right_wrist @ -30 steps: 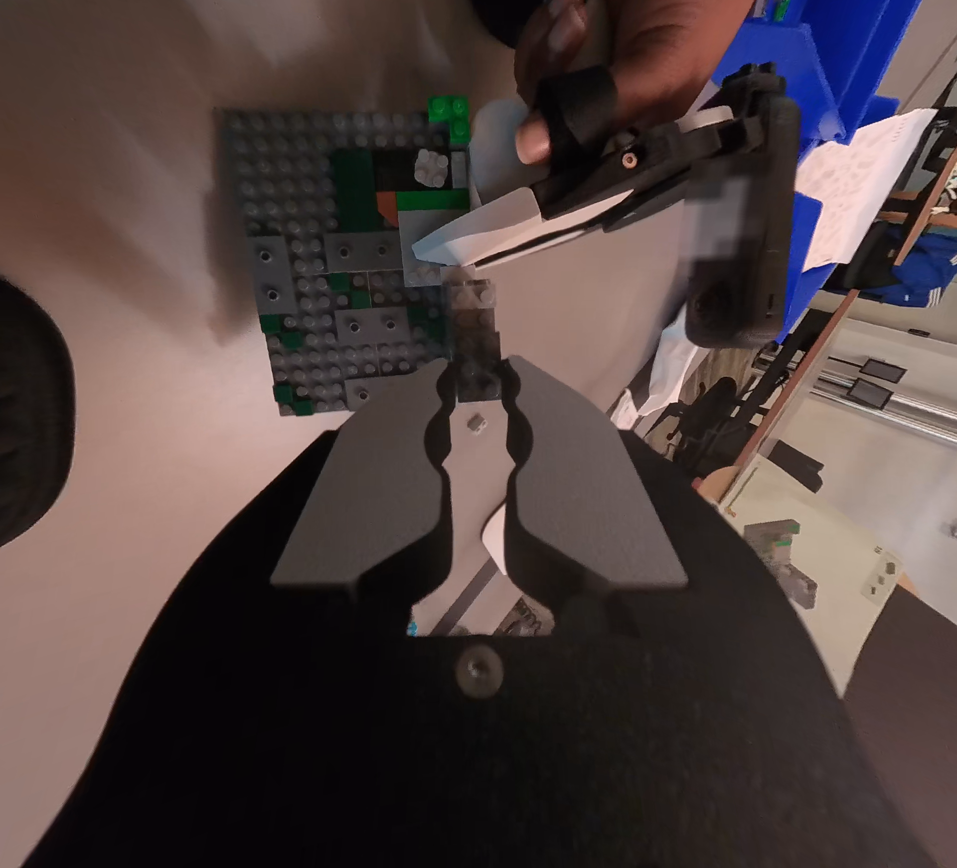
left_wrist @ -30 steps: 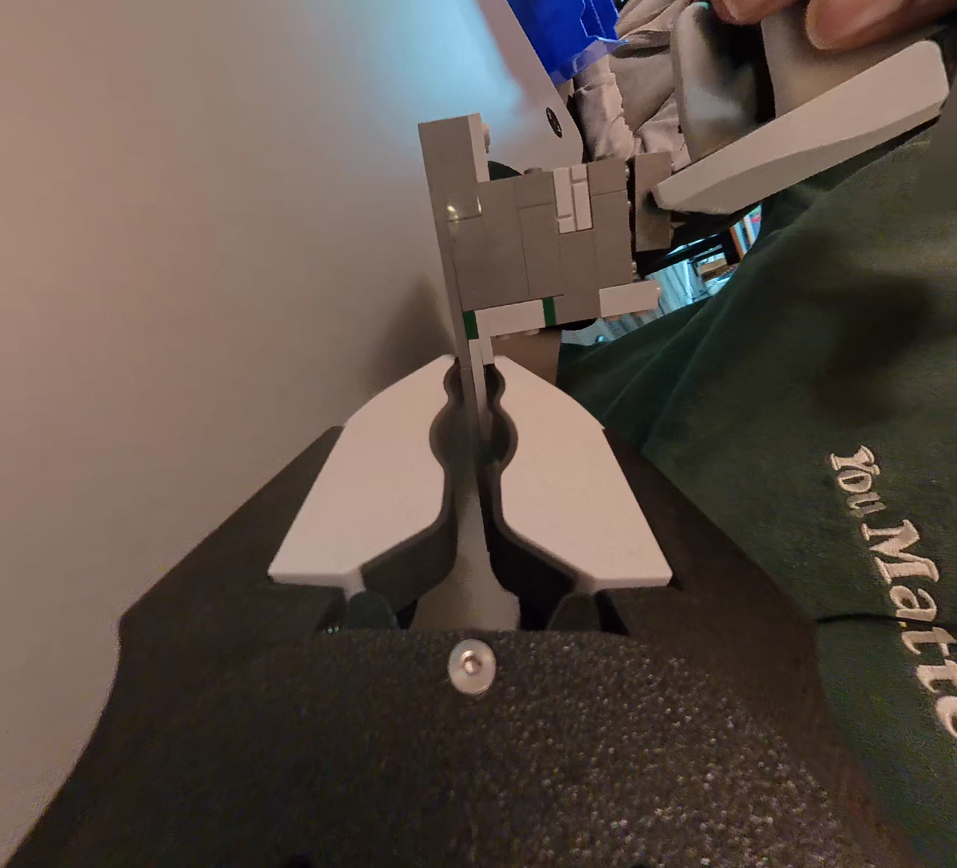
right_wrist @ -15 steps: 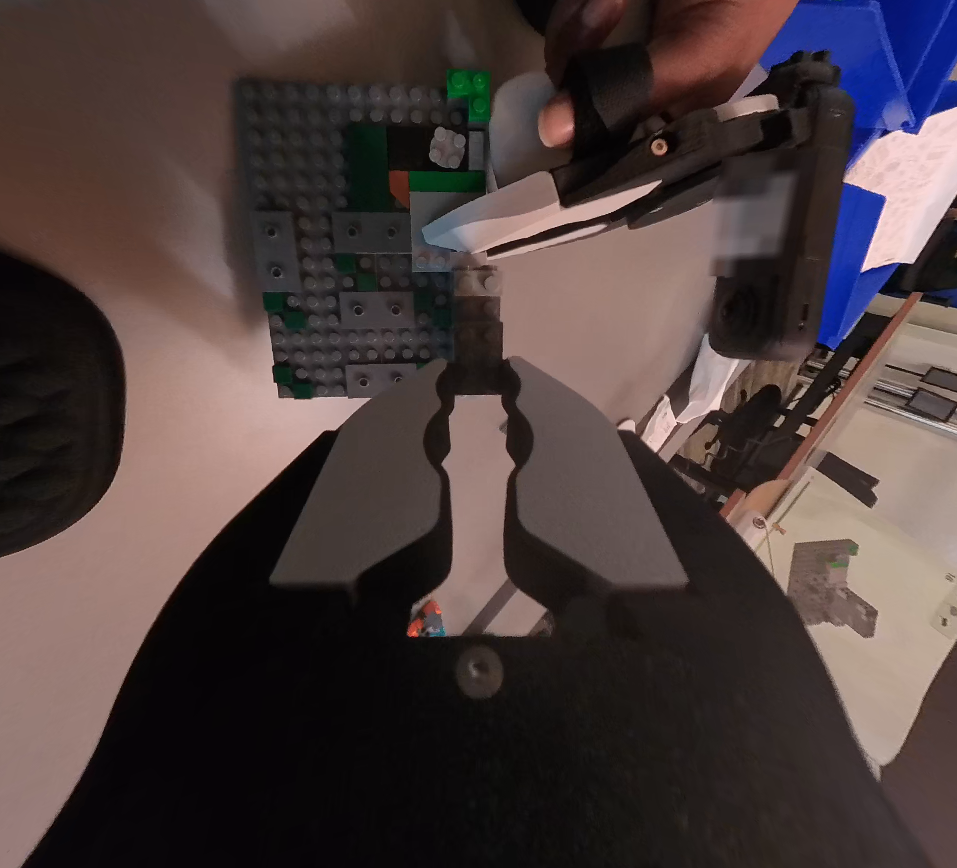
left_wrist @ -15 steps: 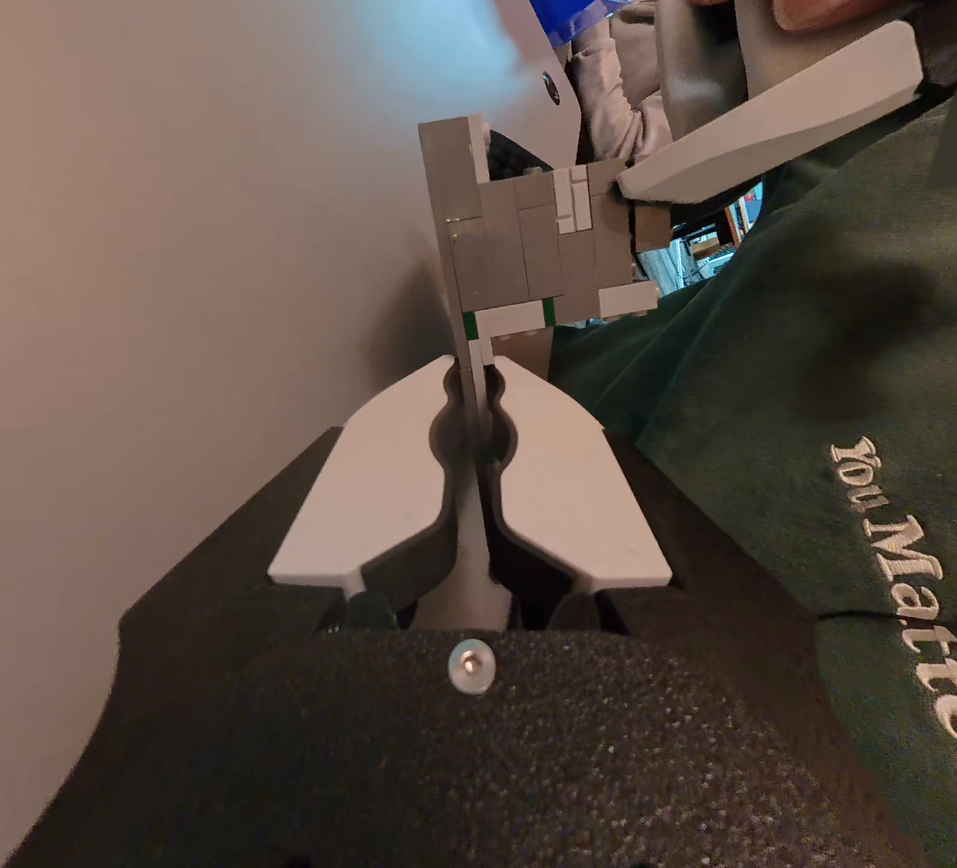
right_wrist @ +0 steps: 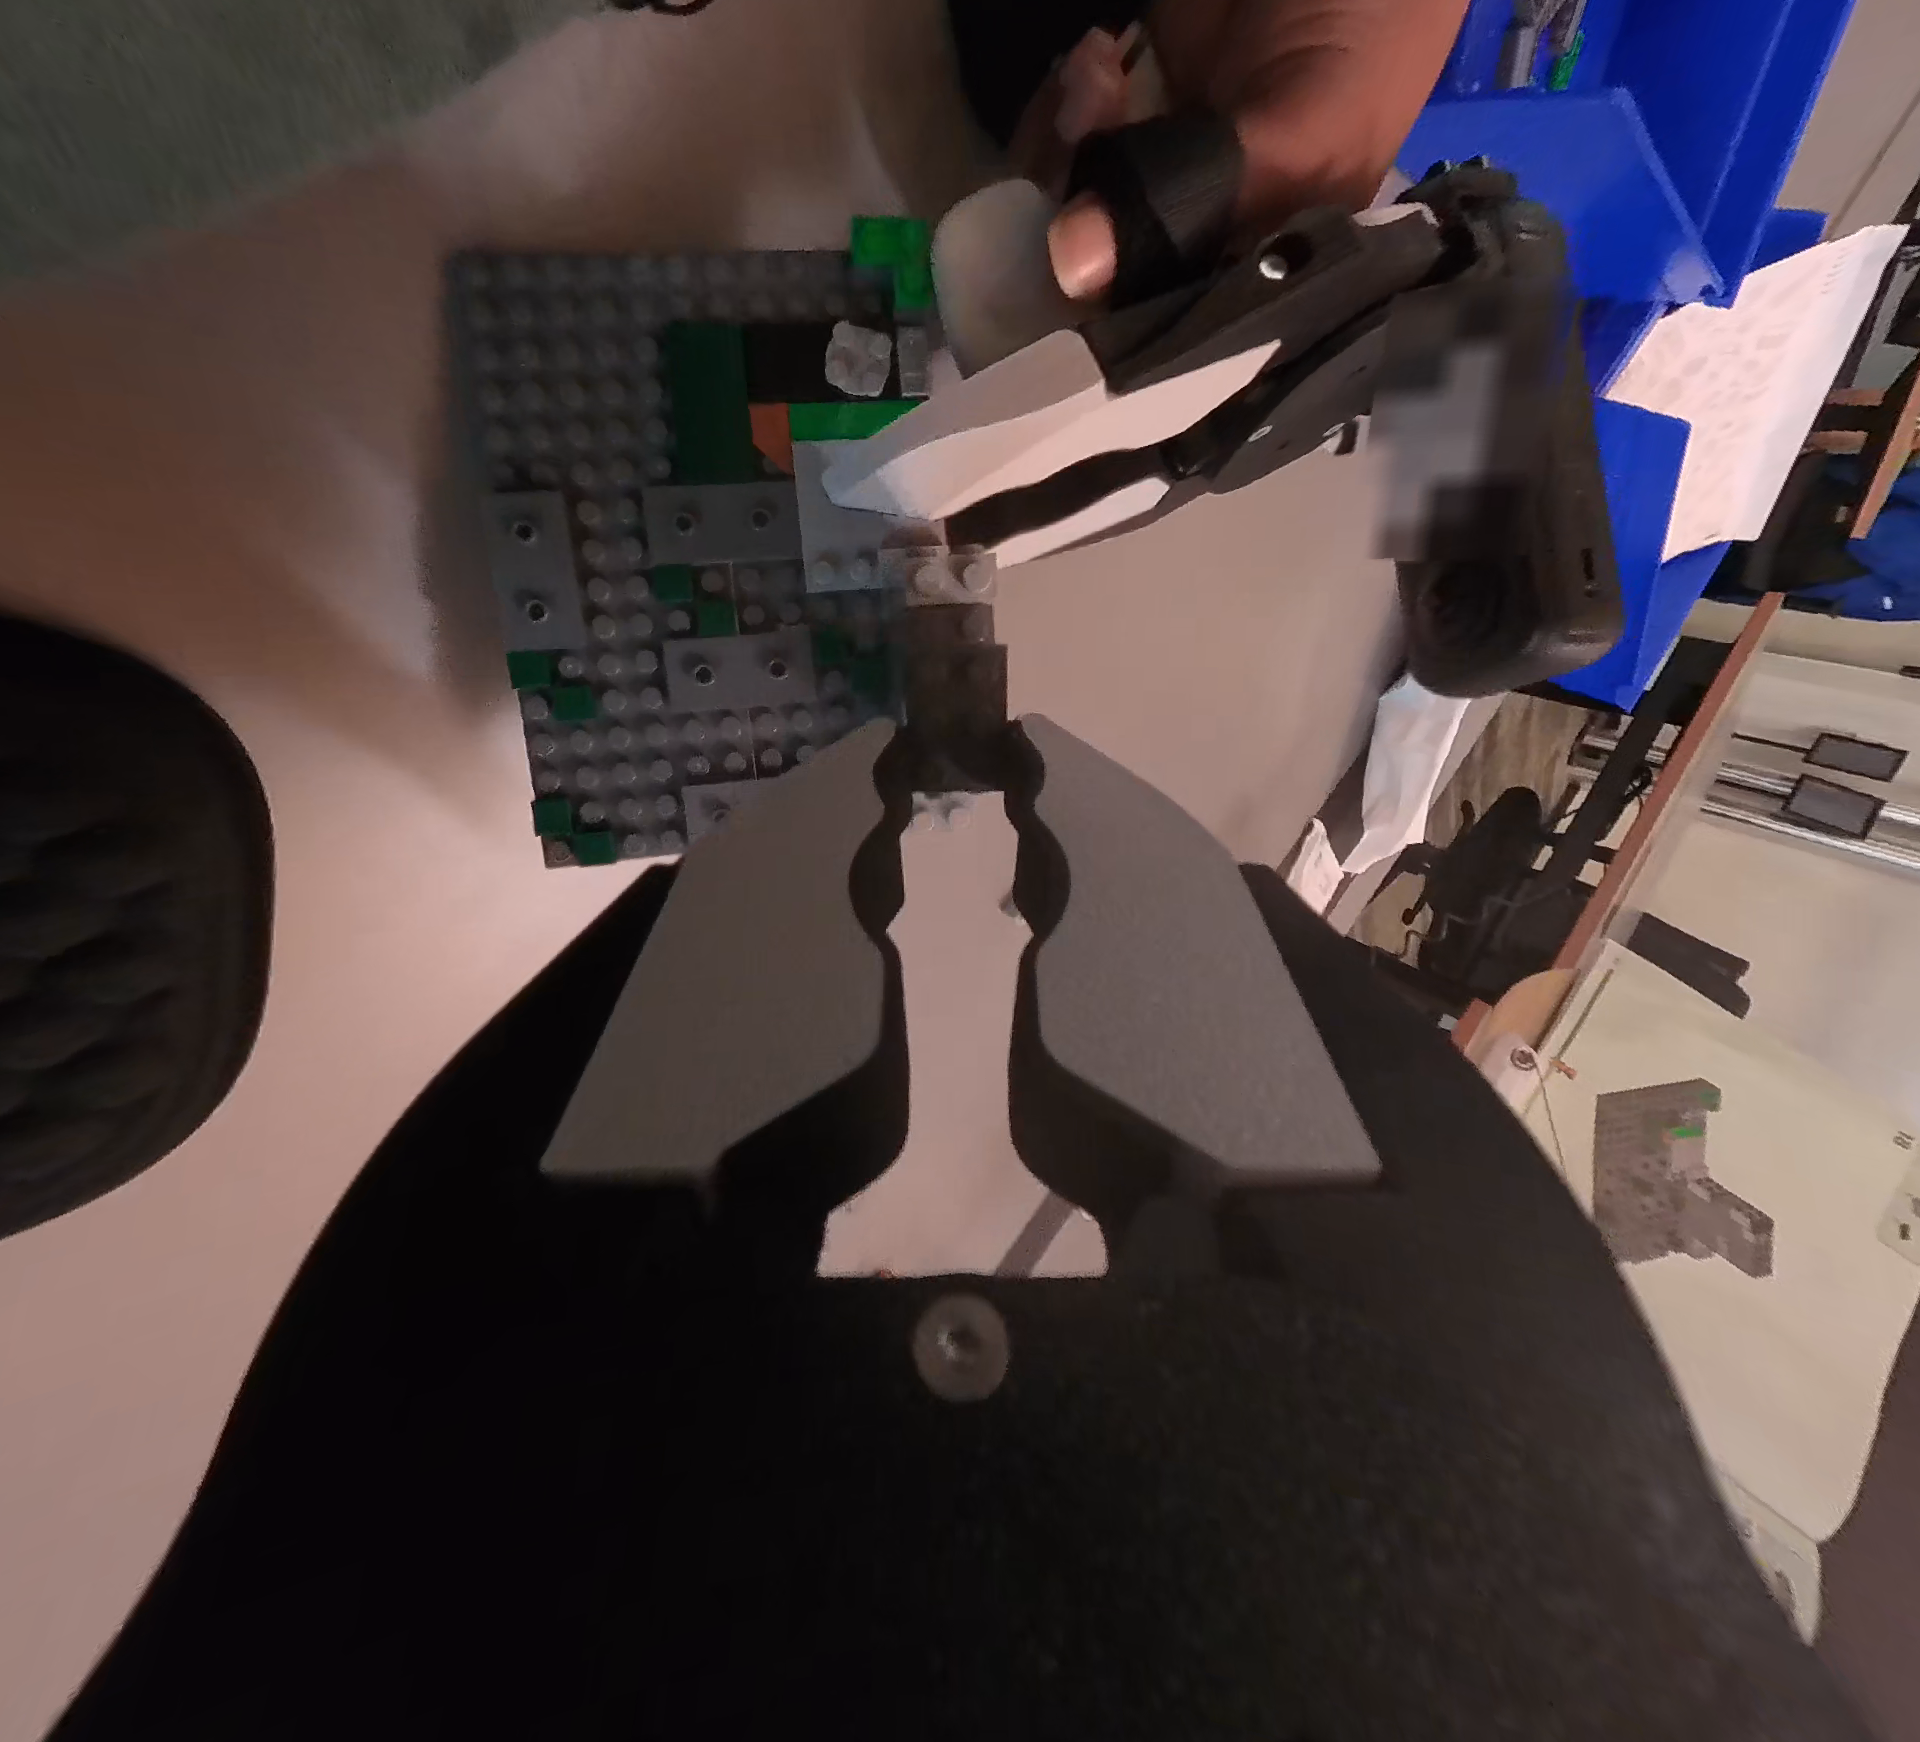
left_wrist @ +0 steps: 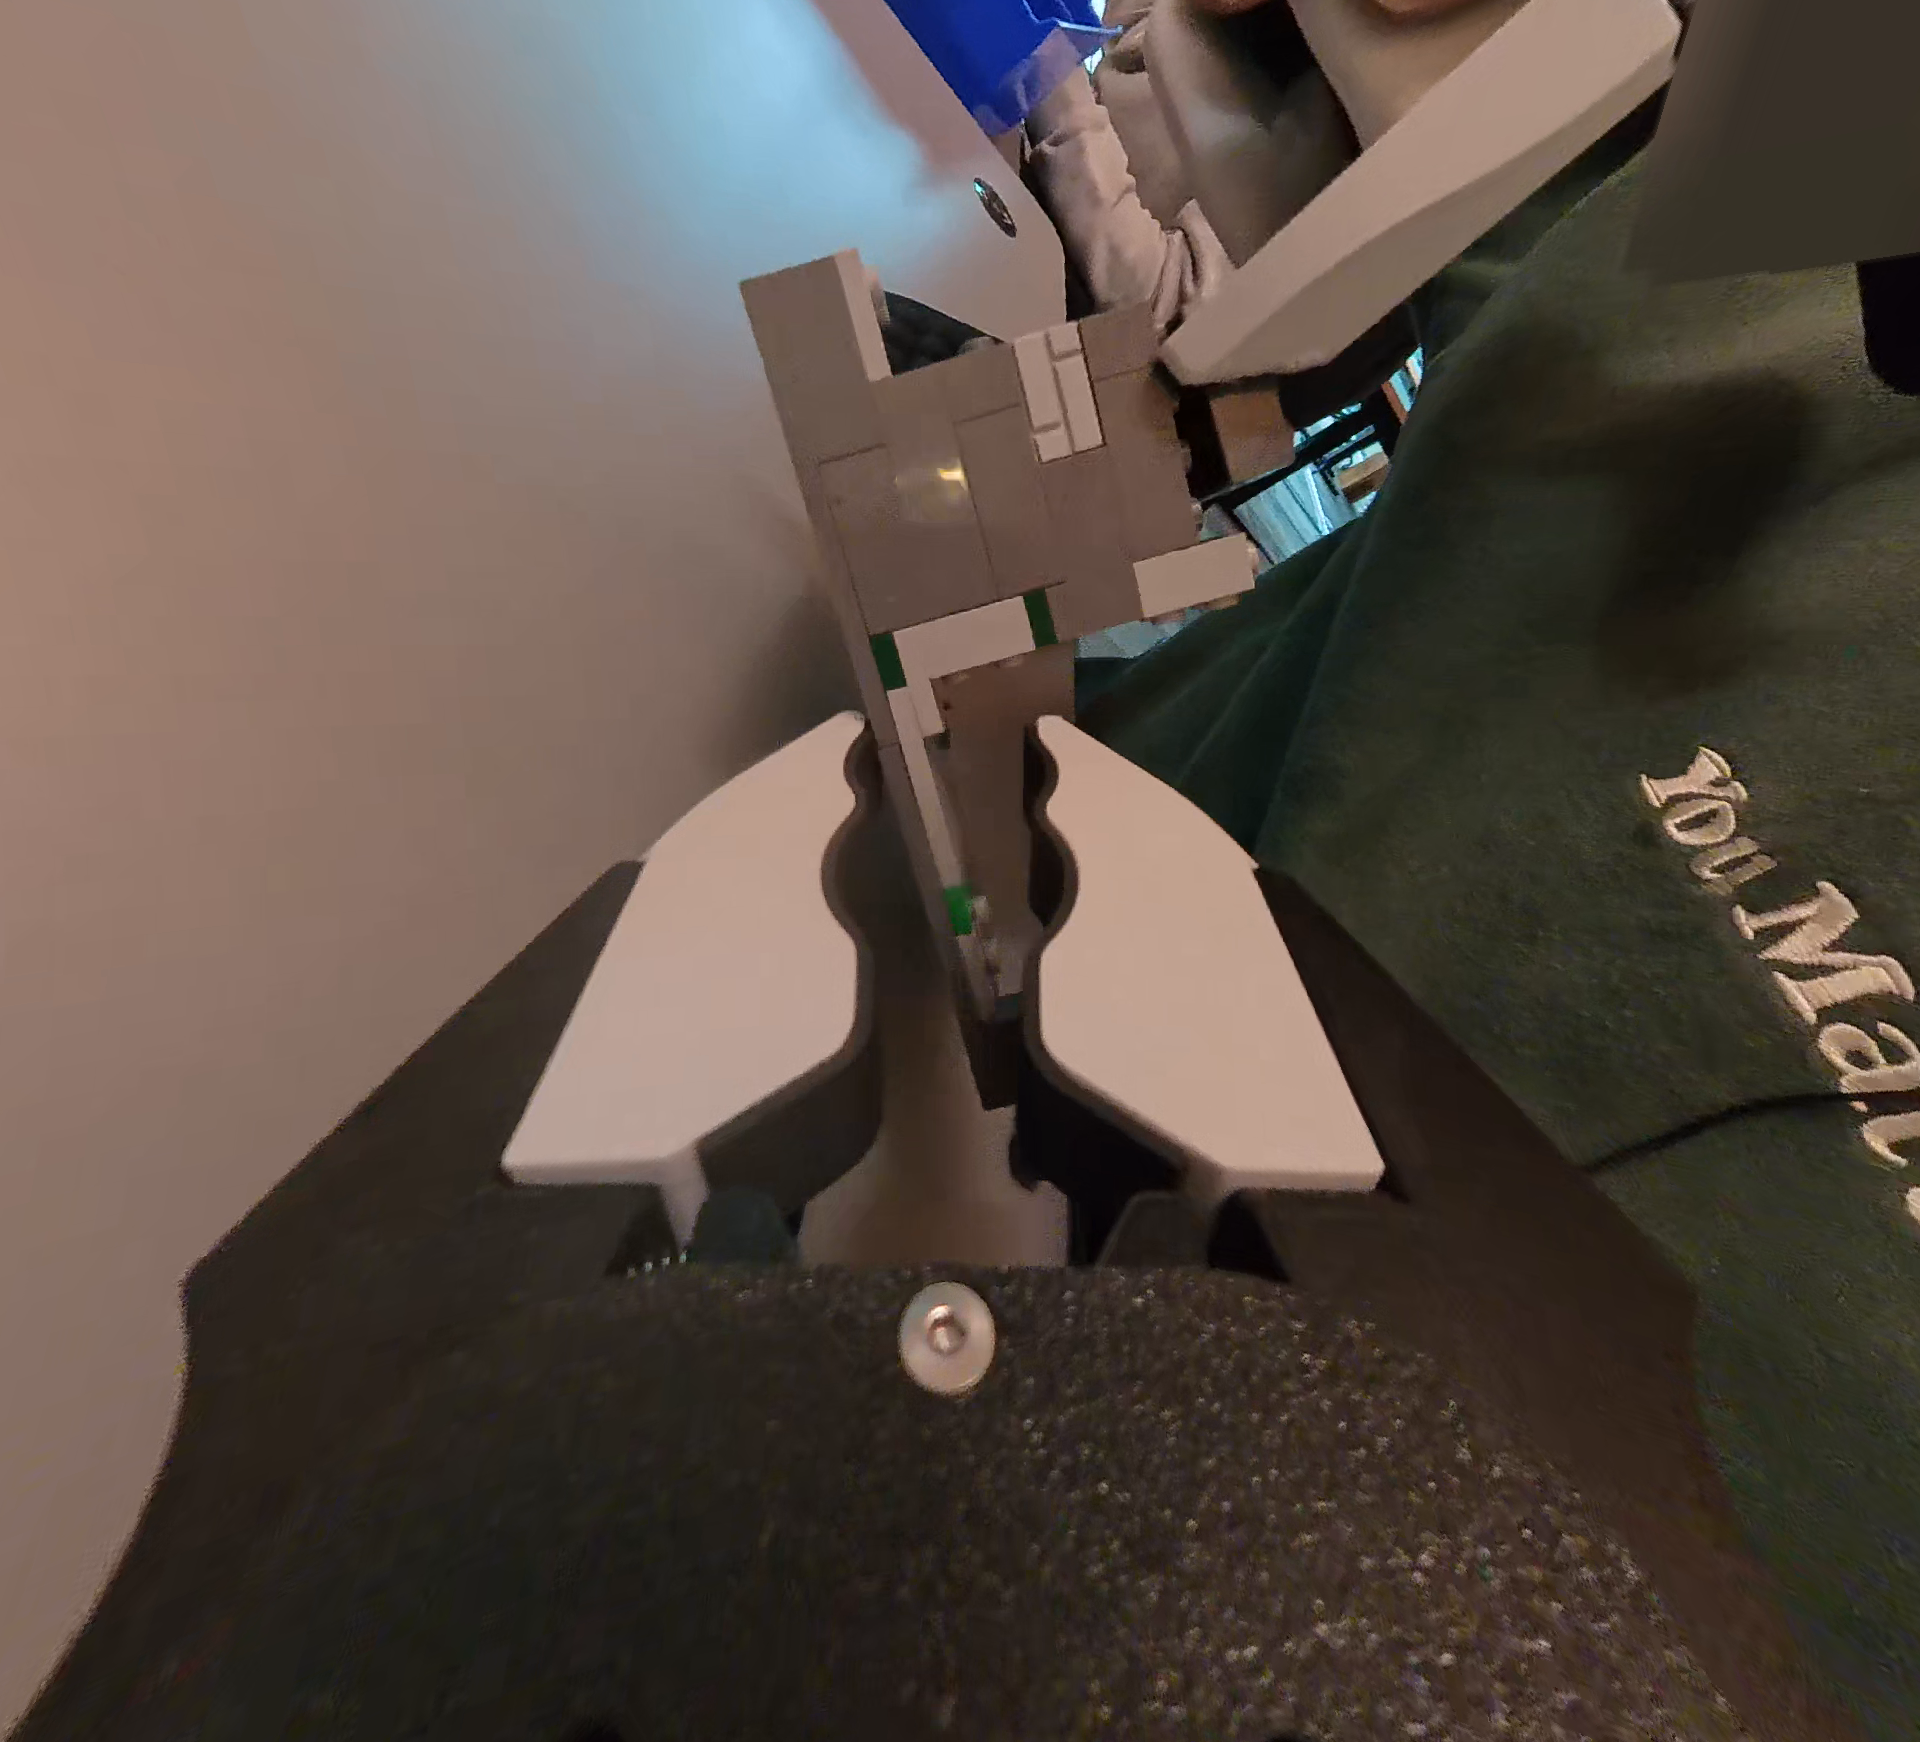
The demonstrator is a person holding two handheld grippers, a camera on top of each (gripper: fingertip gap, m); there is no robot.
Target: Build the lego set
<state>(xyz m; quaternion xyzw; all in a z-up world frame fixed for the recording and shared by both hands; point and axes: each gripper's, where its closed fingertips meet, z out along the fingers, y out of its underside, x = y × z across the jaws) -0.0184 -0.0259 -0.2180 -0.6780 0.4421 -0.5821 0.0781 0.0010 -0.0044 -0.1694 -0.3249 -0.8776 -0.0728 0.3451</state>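
A grey lego baseplate (right_wrist: 561,404) carries grey, green, black and orange bricks. The left wrist view shows this build (left_wrist: 935,497) edge-on. My left gripper (left_wrist: 945,731) is open; the plate's edge stands tilted between its spread jaws. It also shows in the right wrist view (right_wrist: 883,487), at the plate's right edge. My right gripper (right_wrist: 954,736) is shut on a dark grey brick piece (right_wrist: 951,653), whose far end meets the plate's right edge. One of its fingers (left_wrist: 1403,186) shows in the left wrist view, against the top of the build.
Blue bins (right_wrist: 1558,165) stand behind the plate to the right, with a white paper sheet (right_wrist: 1766,404). Another grey lego build (right_wrist: 1662,1173) sits on a lower surface beyond the table edge. A person's green shirt (left_wrist: 1558,757) is close on the right. About 6 cm separates my left fingertips from my right.
My left gripper's jaws have spread apart, and the plate now leans between them. My right gripper has pushed its dark brick closer against the plate's edge.
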